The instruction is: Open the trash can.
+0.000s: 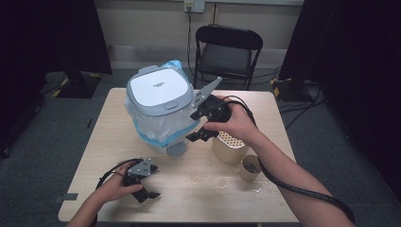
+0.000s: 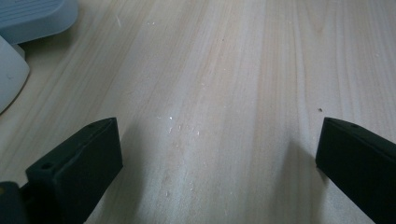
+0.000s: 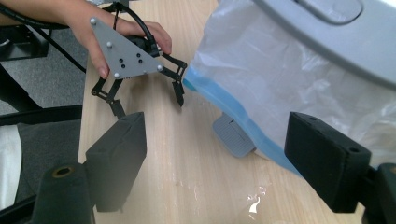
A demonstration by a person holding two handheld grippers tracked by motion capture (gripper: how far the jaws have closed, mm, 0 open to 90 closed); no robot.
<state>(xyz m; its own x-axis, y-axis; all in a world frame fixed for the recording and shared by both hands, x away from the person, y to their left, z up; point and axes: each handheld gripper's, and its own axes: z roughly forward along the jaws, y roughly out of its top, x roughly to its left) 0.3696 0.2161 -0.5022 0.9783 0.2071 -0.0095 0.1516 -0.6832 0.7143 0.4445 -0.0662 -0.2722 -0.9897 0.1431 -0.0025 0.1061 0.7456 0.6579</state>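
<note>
L gripper [image 1: 147,188] rests low on the tabletop [image 1: 94,156] near the front-left edge, jaws spread wide w/ nothing between them; in the left gripper view bare wood lies between the jaws. Center-left: pedal bin [image 1: 161,101] w/ grey-white lid, lined by a clear bag w/ blue hem [image 1: 158,127] draped over its outside; foot pedal [image 3: 233,135] faces the person. R gripper [image 1: 201,135] hovers just beside the bin's right flank, jaws partly open, holding nothing; in the right gripper view the bag hem sits between the jaws but no pad contact. Step in hand, by judgement: taking hold of the bag edge. To do it well: approach the blue hem square-on, pinch a doubled fold rather than a single film layer, close fully before pulling, keep the bin steadied, avoid snagging the pedal. Right of the bin: ribbed beige cup [image 1: 229,146] and a smaller cup [image 1: 249,166], near the R forearm; mind the cable. Surface: pale wood, wet spots & film scraps [image 1: 213,182] at center-front. Room: grey carpet, black folding chair [image 1: 228,49] behind the tabletop, dark curtains either side.
</note>
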